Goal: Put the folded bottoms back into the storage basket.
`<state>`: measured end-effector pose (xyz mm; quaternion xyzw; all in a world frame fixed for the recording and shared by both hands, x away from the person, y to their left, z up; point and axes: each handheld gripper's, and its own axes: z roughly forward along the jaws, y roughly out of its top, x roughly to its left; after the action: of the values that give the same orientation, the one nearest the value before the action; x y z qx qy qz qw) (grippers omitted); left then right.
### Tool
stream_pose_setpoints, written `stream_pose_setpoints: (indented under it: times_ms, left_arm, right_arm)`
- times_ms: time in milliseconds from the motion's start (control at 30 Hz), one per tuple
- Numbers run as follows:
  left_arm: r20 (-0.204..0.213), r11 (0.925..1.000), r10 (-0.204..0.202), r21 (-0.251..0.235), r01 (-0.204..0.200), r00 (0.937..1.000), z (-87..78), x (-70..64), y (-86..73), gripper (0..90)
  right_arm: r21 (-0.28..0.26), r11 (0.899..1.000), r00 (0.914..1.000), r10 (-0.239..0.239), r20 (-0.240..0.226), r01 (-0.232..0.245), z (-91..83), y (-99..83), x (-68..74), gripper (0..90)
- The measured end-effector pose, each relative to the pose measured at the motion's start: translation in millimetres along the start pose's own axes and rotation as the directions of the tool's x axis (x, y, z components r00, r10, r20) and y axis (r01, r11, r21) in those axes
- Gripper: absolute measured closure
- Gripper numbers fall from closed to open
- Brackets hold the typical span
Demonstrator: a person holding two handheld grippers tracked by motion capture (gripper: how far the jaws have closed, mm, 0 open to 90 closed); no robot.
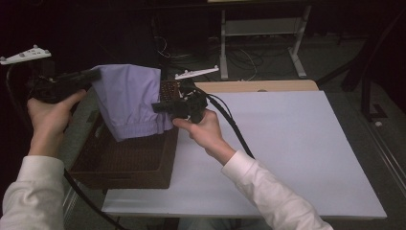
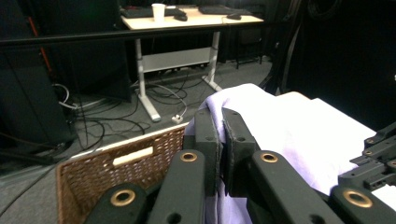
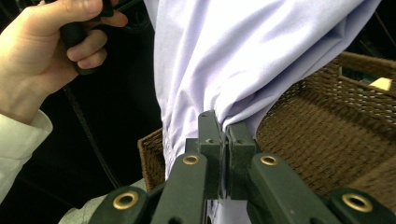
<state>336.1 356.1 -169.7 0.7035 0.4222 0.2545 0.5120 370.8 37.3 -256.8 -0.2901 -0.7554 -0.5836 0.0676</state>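
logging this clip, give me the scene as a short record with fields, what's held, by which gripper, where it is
item held: lilac cloth
left gripper: fingers shut on one edge of the cloth
right gripper: fingers shut on another edge of the cloth
cloth position: lifted and spread between the two grippers, above the basket
basket: brown wicker, at the left edge of the white table
background: desk with a paper cup
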Motion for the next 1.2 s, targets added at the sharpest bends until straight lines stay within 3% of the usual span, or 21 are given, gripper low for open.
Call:
stream_pose_setpoints:
  times_ms: [200,533,833,1200]
  left_arm:
    - [-0.025,0.9996,-0.016,0.022,0.017,0.9996,0.1,12.3,-12.7,86.0]
    - [-0.031,0.9975,-0.046,0.052,0.048,0.9984,6.8,25.9,-35.3,86.0]
    - [-0.050,0.9952,-0.058,0.076,0.061,0.9971,13.0,33.2,-50.2,86.0]
    - [-0.067,0.9885,-0.094,0.112,0.101,0.9933,37.2,49.0,-75.8,86.0]
  right_arm:
    - [0.009,1.000,0.9999,0.010,-0.008,-0.010,18.7,-8.4,0.9,86.3]
    - [0.045,0.998,0.9993,0.035,-0.012,-0.034,45.0,-27.3,-4.5,86.3]
    - [0.035,0.998,0.9985,0.055,-0.005,-0.054,59.2,-43.6,-7.0,86.3]
    - [0.051,0.995,0.9967,0.081,0.008,-0.082,76.3,-61.7,-15.2,86.2]
